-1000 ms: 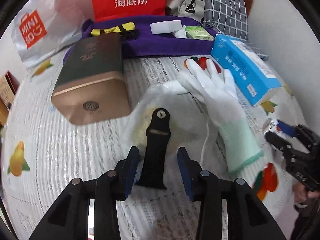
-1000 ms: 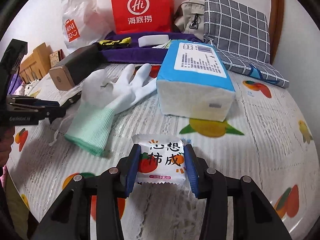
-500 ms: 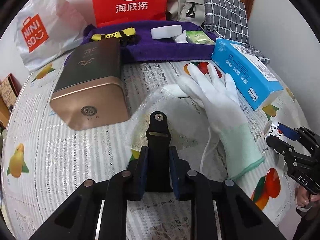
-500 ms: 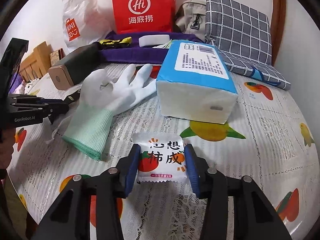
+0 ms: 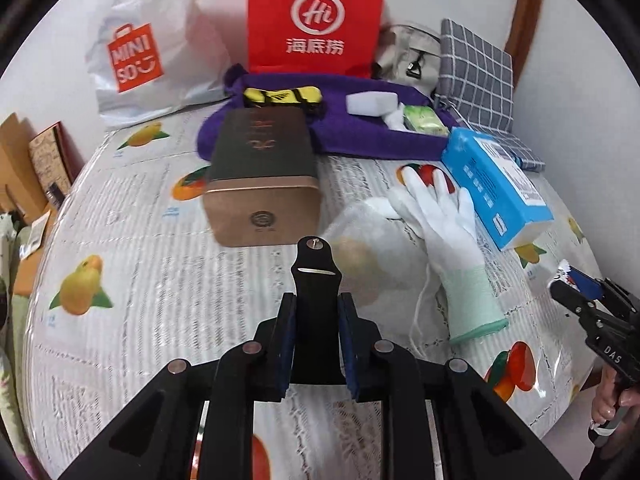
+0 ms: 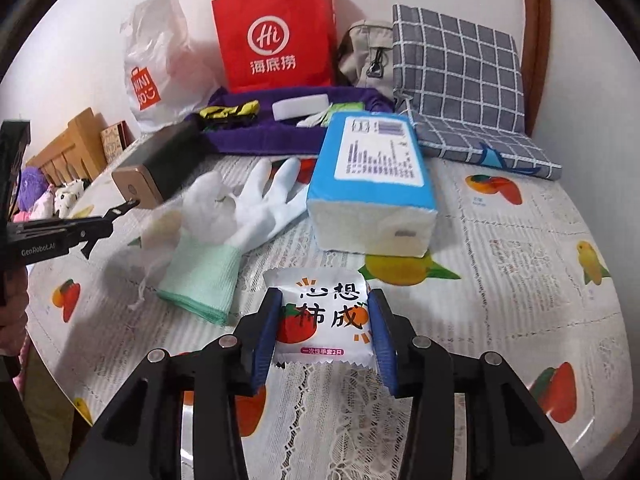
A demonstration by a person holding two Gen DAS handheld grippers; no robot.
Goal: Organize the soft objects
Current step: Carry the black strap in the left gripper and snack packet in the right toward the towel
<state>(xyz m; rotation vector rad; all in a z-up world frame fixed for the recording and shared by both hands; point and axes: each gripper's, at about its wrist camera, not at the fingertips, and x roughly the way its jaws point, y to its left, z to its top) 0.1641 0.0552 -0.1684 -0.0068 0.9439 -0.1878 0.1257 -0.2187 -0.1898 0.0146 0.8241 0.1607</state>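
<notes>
My left gripper (image 5: 317,312) is shut on a black strap (image 5: 316,276) and holds it above the table, in front of a white mesh pouch (image 5: 372,248). A white glove with a green cuff (image 5: 452,236) lies right of the pouch; it also shows in the right wrist view (image 6: 240,220). My right gripper (image 6: 326,324) is shut on a white snack packet (image 6: 324,316) with orange print, held just above the tablecloth. The left gripper shows at the left of the right wrist view (image 6: 120,210).
A bronze tin box (image 5: 262,176) lies behind the strap. A blue tissue pack (image 6: 376,184) lies behind the packet. A purple towel (image 5: 360,136) with small items, a red bag (image 5: 316,16), a white bag (image 5: 148,48) and a grey checked cushion (image 6: 456,68) stand at the back.
My left gripper closed on the black strap and lifted it up and leftward off the pouch. My right gripper stayed shut on the packet and rose slightly.
</notes>
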